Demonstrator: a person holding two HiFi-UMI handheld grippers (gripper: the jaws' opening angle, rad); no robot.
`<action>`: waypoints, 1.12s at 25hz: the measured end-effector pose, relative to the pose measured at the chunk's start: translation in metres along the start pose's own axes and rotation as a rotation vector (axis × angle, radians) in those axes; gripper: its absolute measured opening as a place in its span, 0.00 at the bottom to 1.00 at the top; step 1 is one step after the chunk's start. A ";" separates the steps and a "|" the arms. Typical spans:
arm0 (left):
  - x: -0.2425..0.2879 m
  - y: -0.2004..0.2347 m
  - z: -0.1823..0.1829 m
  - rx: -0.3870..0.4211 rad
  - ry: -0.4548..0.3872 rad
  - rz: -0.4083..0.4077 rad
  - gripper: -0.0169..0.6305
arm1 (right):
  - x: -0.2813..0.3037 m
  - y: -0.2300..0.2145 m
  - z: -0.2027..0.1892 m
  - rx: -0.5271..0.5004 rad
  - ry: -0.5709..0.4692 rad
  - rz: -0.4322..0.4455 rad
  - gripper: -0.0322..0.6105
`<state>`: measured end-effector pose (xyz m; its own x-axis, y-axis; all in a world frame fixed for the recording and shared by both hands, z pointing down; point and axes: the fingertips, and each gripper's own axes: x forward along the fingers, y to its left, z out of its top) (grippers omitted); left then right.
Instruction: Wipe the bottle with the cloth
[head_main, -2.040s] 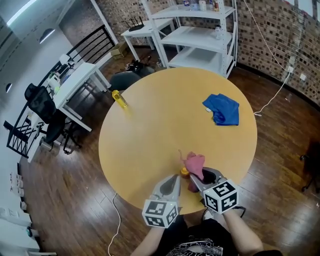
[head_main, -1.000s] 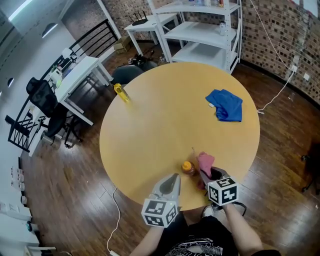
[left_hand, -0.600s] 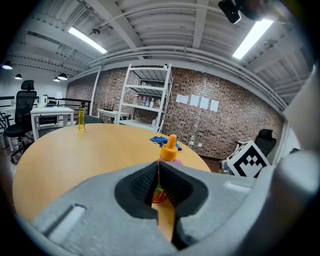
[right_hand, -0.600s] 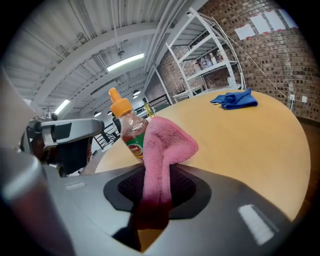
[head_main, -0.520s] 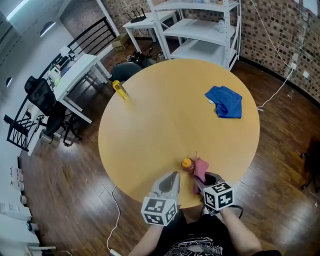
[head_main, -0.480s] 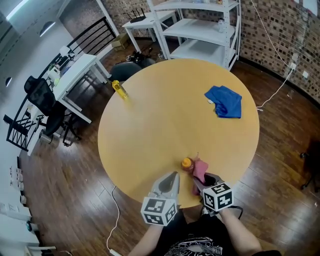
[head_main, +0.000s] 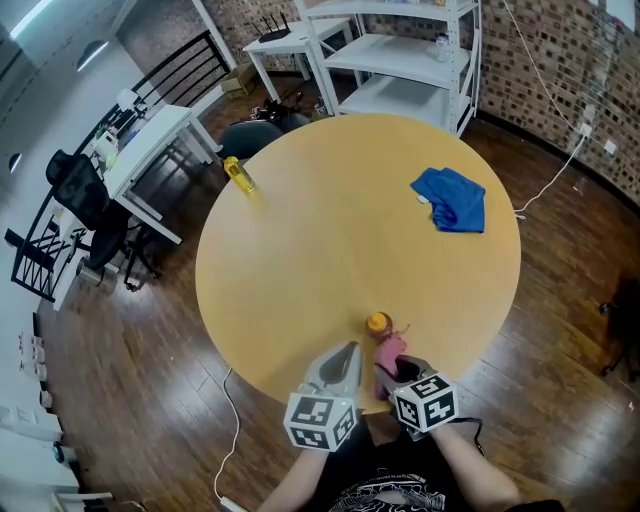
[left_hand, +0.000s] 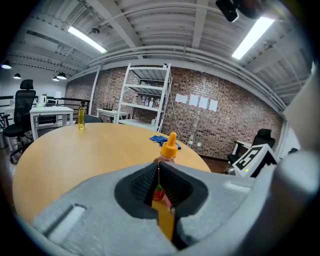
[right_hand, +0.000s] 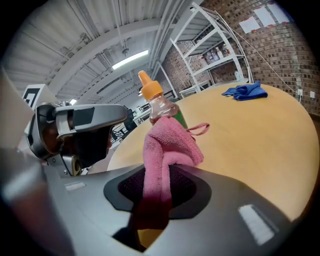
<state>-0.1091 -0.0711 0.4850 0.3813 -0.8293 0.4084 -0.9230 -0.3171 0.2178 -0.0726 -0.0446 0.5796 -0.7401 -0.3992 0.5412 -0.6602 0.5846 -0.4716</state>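
Note:
A small clear bottle with an orange spout cap stands upright near the round table's near edge. My right gripper is shut on a pink cloth, which meets the bottle's near side. In the right gripper view the pink cloth rises out of the shut right gripper and hides the lower part of the bottle. My left gripper is just left of it, shut and holding nothing. In the left gripper view the bottle stands just past the shut left gripper.
A crumpled blue cloth lies at the far right of the wooden table. A yellow bottle stands at its far left rim. White shelving and a white desk stand beyond the table.
My right gripper has carried the pink cloth leftward and toward the table's near edge, from the bottle's right side round to its near side. The left gripper and the bottle have stayed put.

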 end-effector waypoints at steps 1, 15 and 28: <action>-0.001 0.002 0.000 -0.001 0.000 0.000 0.03 | 0.003 0.004 -0.001 0.002 0.004 0.006 0.22; -0.010 0.032 0.002 -0.012 0.006 0.022 0.03 | 0.037 0.035 0.006 0.048 0.011 0.070 0.22; -0.010 0.049 -0.002 -0.021 0.015 0.041 0.03 | 0.066 0.032 0.026 0.095 0.004 0.096 0.22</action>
<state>-0.1581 -0.0778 0.4933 0.3438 -0.8343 0.4309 -0.9368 -0.2729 0.2191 -0.1462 -0.0706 0.5820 -0.7998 -0.3416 0.4935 -0.5959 0.5502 -0.5849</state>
